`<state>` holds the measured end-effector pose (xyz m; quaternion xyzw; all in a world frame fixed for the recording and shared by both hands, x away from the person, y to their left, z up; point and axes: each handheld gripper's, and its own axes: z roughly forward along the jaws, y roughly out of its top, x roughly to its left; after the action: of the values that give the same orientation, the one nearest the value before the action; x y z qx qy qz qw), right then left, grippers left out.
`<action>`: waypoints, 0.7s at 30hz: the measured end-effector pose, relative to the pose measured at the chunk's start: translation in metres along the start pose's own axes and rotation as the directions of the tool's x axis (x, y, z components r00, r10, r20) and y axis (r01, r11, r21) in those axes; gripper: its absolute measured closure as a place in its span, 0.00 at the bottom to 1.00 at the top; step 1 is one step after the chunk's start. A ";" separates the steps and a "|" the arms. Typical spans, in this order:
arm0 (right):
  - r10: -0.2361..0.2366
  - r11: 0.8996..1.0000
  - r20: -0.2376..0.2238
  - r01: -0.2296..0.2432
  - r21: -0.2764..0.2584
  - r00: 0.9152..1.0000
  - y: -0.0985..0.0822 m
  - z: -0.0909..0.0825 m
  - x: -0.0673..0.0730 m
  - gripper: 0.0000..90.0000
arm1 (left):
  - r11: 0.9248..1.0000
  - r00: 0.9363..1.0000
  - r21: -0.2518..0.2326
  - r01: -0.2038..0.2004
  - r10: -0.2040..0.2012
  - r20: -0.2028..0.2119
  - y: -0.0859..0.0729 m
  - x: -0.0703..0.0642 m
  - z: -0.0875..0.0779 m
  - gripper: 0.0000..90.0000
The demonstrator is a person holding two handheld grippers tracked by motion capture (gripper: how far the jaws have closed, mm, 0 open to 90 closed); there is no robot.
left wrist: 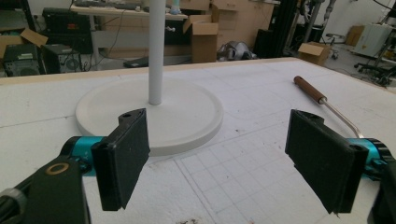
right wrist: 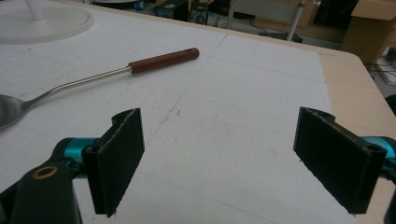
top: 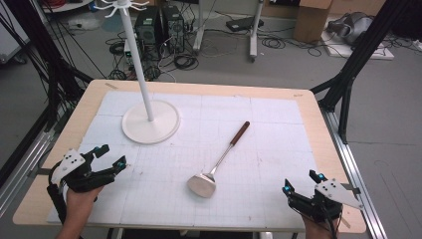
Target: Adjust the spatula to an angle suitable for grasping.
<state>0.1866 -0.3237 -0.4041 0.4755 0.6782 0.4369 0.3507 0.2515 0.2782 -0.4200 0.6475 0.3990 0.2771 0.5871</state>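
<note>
Near the front corners of the white gridded foam mat (top: 278, 124), each well apart from the steel spatula with a brown wooden handle (top: 219, 162) that lies flat at the mat's middle, the left gripper (top: 110, 155) and right gripper (top: 301, 183) rest with jaws spread wide and nothing between them. Beyond the spatula, toward the mat's far left, stands the white hook stand with a round flat base (top: 150, 122). Because the spatula's thin shaft lies flat against the mat, a closing pinch could scrape the foam, slip off the metal, or skid the blade sideways.
</note>
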 end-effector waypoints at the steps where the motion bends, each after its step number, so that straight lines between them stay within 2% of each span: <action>1: 0.002 1.000 -0.001 -0.002 0.002 1.000 0.000 0.000 0.000 0.17 | 1.000 1.000 -0.002 -0.001 0.001 -0.006 0.000 0.001 0.000 0.25; 9: 0.010 1.000 -0.011 -0.010 0.016 1.000 -0.002 0.005 -0.001 0.17 | 1.000 1.000 0.002 0.001 -0.001 -0.014 0.000 0.002 0.000 0.25; 13: 0.019 1.000 -0.038 -0.019 0.011 0.999 0.000 0.010 0.003 0.19 | 1.000 1.000 0.003 -0.004 0.004 -0.008 0.000 0.001 0.000 0.25; 14: 0.009 1.000 -0.065 -0.008 0.013 0.998 0.002 0.015 0.008 0.25 | 1.000 1.000 0.005 -0.004 0.004 -0.003 0.000 0.001 -0.001 0.25; 17: 0.012 1.000 -0.120 -0.010 0.019 0.993 0.005 0.023 0.017 0.33 | 1.000 1.000 0.014 -0.007 0.007 0.008 -0.001 0.000 -0.001 0.26; 20: 0.015 1.000 -0.199 -0.010 0.025 0.980 0.009 0.032 0.030 0.49 | 1.000 1.000 0.016 -0.012 0.011 0.015 -0.001 0.000 -0.002 0.27; 21: 0.018 0.999 -0.234 -0.008 0.043 0.972 0.010 0.036 0.036 0.57 | 1.000 1.000 0.016 -0.011 0.011 0.015 -0.002 0.000 -0.003 0.27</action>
<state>0.2114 -0.2789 -0.4106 0.4324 0.7205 0.4781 0.2556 0.2492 0.2797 -0.4212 0.6565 0.3933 0.2720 0.5834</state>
